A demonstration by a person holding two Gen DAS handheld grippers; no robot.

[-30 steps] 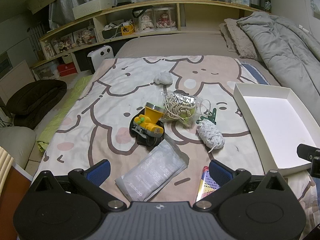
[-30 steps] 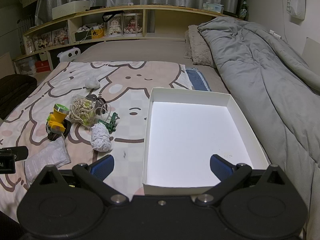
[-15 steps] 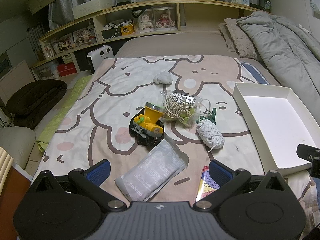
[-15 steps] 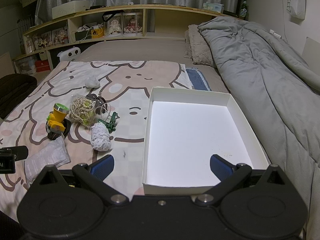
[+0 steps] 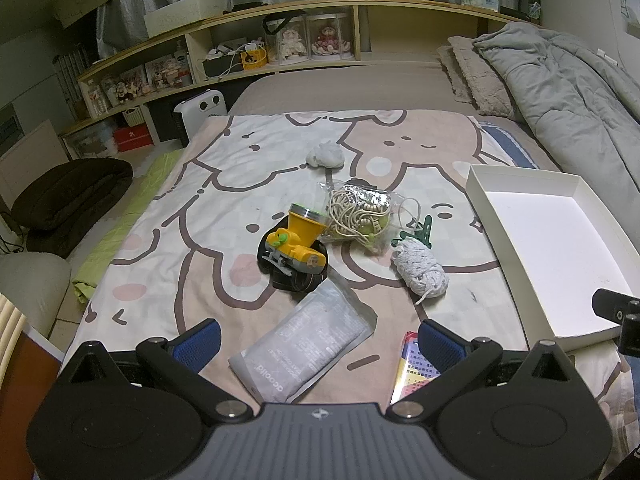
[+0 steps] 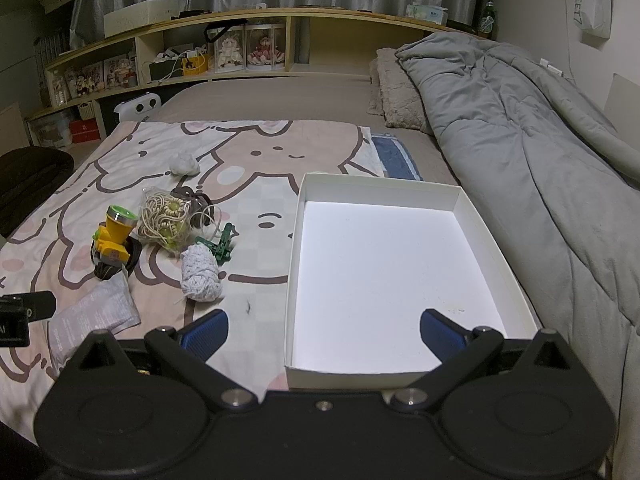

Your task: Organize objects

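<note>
Both grippers wide open, empty: left gripper [image 5: 318, 340] above grey pouch [image 5: 306, 344], right gripper [image 6: 322, 330] over near edge of white box [image 6: 494, 236]. Farther left: yarn ball [image 6: 200, 274], yellow headlamp [image 5: 298, 240], cord bag [image 5: 356, 212], white wad [image 5: 325, 156].

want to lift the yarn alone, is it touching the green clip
Touching. In the left wrist view the yarn ball's upper end overlaps the green clip with no blanket between them; the right wrist view agrees.

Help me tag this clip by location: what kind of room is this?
Most likely a bedroom: the work surface is a bed with a cartoon blanket, a grey duvet and pillows, with a doll-filled headboard shelf behind.
</note>
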